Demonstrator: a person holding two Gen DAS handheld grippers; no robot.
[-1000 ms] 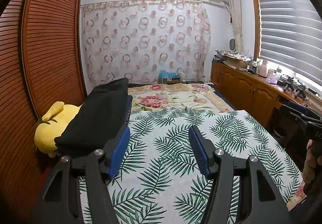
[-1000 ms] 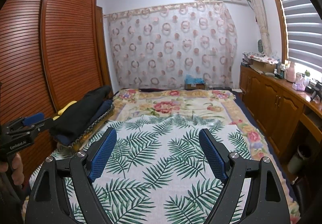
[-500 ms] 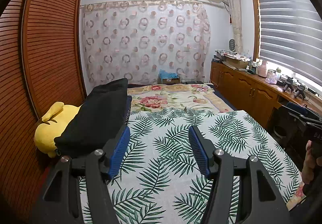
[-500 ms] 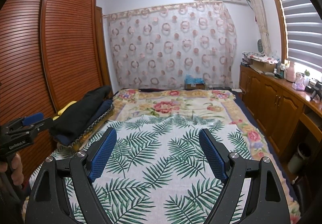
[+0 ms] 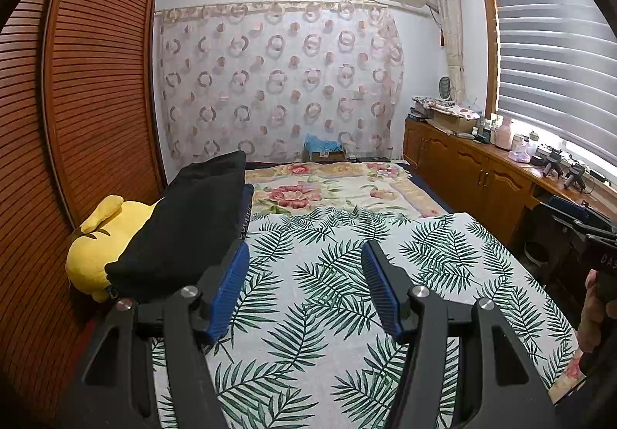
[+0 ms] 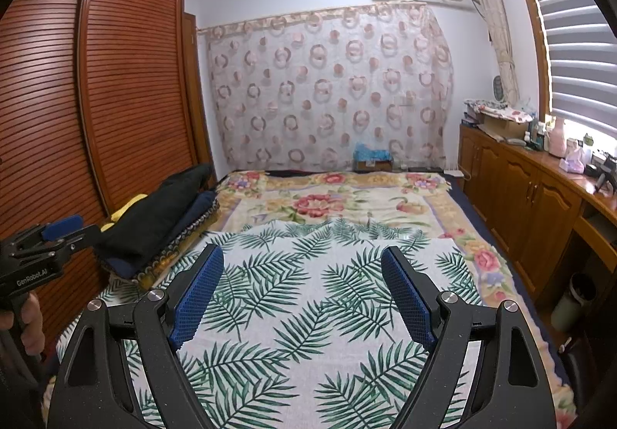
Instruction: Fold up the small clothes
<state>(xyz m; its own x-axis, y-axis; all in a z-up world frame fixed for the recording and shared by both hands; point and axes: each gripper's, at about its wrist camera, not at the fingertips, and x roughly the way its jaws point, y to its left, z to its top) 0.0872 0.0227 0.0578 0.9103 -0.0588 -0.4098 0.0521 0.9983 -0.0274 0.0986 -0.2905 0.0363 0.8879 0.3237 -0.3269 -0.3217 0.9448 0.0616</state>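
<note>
**Both hand-held grippers wait open above the palm-leaf cloth on the bed**

The task's thing seems to be the white cloth with green palm leaves point(image 5: 327, 298). It lies spread flat on the bed point(image 6: 416, 205), over the near part of a cream blanket with red flowers point(image 5: 308, 190). Its far edge is a little wrinkled; the rest looks smooth. I cannot tell what kind of garment it is.

The left hand-held gripper point(image 5: 304, 267) hangs above this cloth with its blue pads apart, and nothing is between them. The right hand-held gripper point(image 6: 302, 271) stands wider open, also empty, over the same cloth. Neither one touches the fabric.

At the left side of the bed, a black folded garment point(image 5: 185, 232) lies on a dark blue layer, against a yellow plush toy point(image 5: 104, 240) beside the wooden wardrobe point(image 5: 100, 89).

Behind the bed, a cardboard box point(image 6: 372, 159) holds something blue; what it is, I cannot tell. On the desk point(image 6: 547, 174) under the window stand bottles and small things.
</note>
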